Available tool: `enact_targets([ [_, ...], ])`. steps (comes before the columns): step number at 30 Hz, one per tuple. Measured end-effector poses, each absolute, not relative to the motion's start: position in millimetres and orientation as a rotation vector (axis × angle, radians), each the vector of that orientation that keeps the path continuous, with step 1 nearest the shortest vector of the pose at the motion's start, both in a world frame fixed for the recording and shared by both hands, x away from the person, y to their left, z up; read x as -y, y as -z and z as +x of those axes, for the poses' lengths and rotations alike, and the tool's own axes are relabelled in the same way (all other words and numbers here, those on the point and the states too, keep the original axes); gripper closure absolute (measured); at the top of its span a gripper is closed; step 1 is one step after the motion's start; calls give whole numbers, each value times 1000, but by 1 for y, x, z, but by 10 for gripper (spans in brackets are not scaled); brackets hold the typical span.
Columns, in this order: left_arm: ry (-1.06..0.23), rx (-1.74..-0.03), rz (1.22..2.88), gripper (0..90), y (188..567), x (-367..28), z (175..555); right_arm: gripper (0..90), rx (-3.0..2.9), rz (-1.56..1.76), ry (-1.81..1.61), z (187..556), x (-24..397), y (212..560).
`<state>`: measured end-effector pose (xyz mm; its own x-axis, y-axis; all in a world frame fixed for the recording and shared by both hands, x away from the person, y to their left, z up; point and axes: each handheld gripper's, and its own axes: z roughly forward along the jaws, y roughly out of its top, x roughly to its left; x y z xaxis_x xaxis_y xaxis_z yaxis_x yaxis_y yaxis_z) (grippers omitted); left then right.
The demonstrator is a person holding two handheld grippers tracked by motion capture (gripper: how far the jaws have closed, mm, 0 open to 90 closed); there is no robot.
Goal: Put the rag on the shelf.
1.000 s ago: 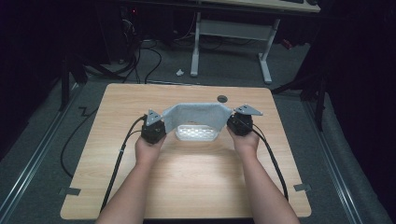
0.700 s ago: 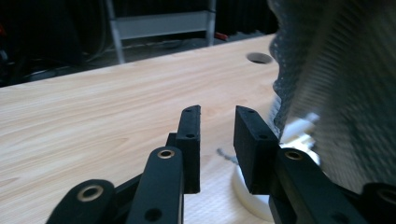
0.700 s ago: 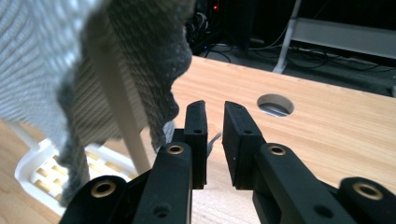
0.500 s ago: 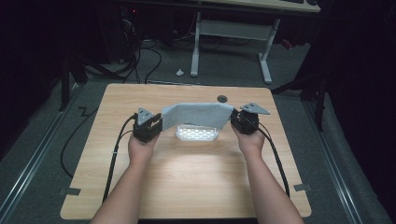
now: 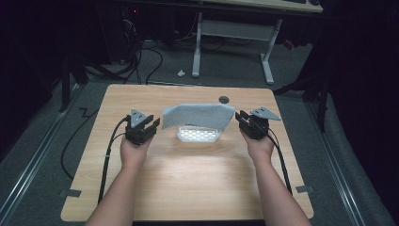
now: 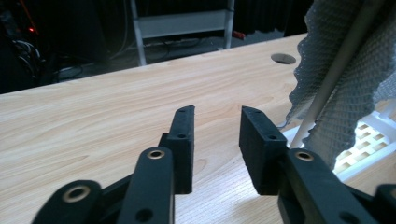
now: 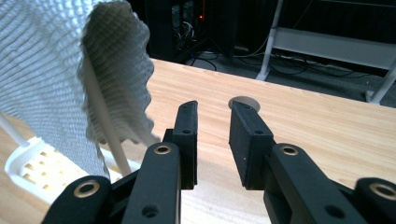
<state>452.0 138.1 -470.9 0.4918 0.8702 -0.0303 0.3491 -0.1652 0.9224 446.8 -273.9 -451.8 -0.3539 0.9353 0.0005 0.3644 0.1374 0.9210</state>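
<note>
A: Since a second ago both hands have drawn back from the cloth [image 5: 198, 116], each to its own side, and the fingers of both grippers have just been opening. Earlier each gripper was up against an end of the cloth; now nothing lies between either pair of fingers.

B: And nearest to us now?

A: The person's forearms come in from the near edge of the counter [image 5: 188, 188]. The left gripper [image 5: 151, 125] sits left of the cloth, its fingers [image 6: 183, 140] parted with only bare wood between them. The right gripper [image 5: 243, 118] sits to the right of the cloth, its fingers [image 7: 187, 135] also apart and empty.

B: So where is the cloth?

A: Between the two grippers, a little past the middle of the counter. It's a grey knitted cloth draped over a white rack [image 5: 198, 135], hanging down on the rack's thin white rods [image 6: 336, 74]. The white slotted base of the rack shows on the near side, below the cloth's hem. Neither gripper touches the cloth; the left one is just beside its left end, the right one just beside its right end.

B: Beyond that?

A: A round cable hole [image 5: 224, 99] in the counter just behind the cloth, then the floor with cables and a white desk frame [image 5: 233, 33] far back.
</note>
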Motion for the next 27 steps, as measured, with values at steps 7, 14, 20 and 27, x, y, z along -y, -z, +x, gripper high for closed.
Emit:
enact_targets([
  [7,-644,-1066,1761,573,479,-151,440,666,-1832,1202,-1187,428,274,451],
  [14,-623,-1050,1791,533,483,-164,422,626,-1848,1146,-1175,406,272,451],
  [20,-582,-1023,1822,514,488,-169,400,595,-1866,1124,-1189,385,269,449],
  [27,-503,-996,1868,496,494,-170,366,519,-1903,1101,-1187,353,262,453],
])
